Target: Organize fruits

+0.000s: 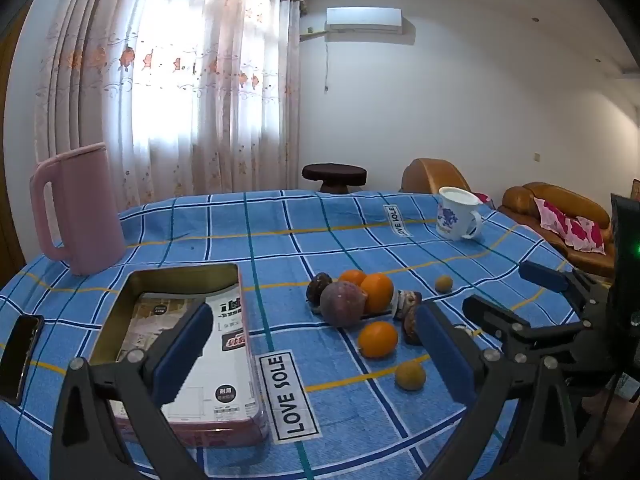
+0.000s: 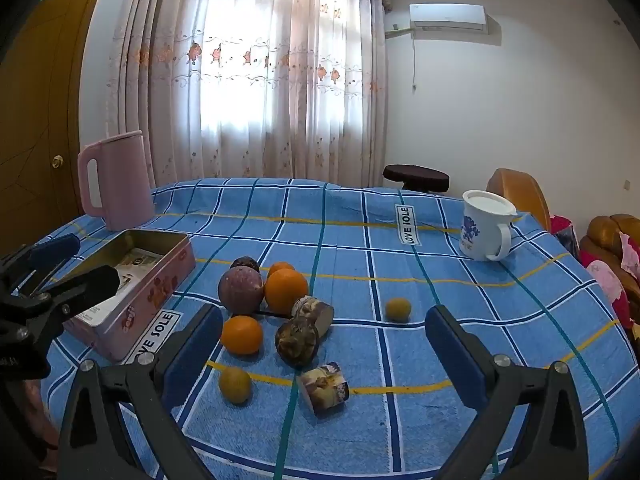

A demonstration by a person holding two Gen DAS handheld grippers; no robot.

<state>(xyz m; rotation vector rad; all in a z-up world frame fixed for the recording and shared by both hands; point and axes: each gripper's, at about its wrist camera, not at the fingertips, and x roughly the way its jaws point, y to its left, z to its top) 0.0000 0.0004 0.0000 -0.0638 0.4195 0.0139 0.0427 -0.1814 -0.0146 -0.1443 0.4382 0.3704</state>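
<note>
— Fingers?
— My right gripper and left gripper are spread wide, gripping nothing.
— Fruit?
— The fruits sit on the tabletop at eleven o'clock of my right fingers, untouched.

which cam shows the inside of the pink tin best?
Left wrist. It looks down into the pink tin, showing the printed paper lying inside, though the left claw covers part. Right wrist sees the tin from the side: mostly its outer wall, only a sliver of paper.
</note>
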